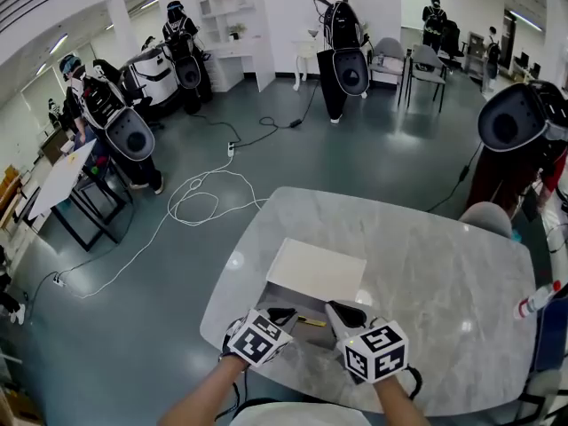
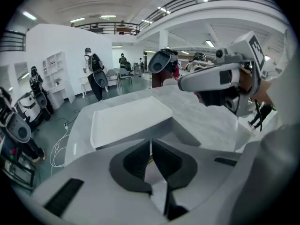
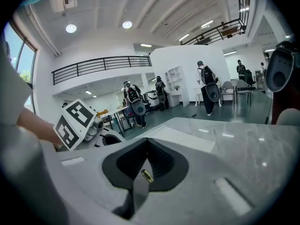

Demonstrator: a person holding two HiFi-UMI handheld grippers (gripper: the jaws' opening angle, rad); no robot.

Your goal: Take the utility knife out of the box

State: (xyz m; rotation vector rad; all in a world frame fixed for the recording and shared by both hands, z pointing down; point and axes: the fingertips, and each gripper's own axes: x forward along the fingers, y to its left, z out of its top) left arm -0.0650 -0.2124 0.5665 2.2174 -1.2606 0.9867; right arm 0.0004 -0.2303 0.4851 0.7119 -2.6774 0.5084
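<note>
A shallow open box (image 1: 293,302) sits near the table's front edge. Its white lid (image 1: 317,270) (image 2: 129,117) (image 3: 180,138) lies just beyond it. The yellow utility knife (image 1: 311,322) lies in the box between my two grippers. My left gripper (image 1: 282,314) (image 2: 151,150) hovers over the box's left part, jaws shut. My right gripper (image 1: 340,312) (image 3: 146,165) is at the box's right side, jaws shut. A small yellow bit (image 3: 146,176) shows at their seam; I cannot tell if it is held. The right gripper (image 2: 220,78) also appears in the left gripper view.
The grey marble table (image 1: 435,273) stretches away to the right and back. A bottle (image 1: 537,300) lies at its right edge and a grey chair (image 1: 486,216) stands behind it. Several people with gear stand around the room. White cables (image 1: 200,198) run over the floor on the left.
</note>
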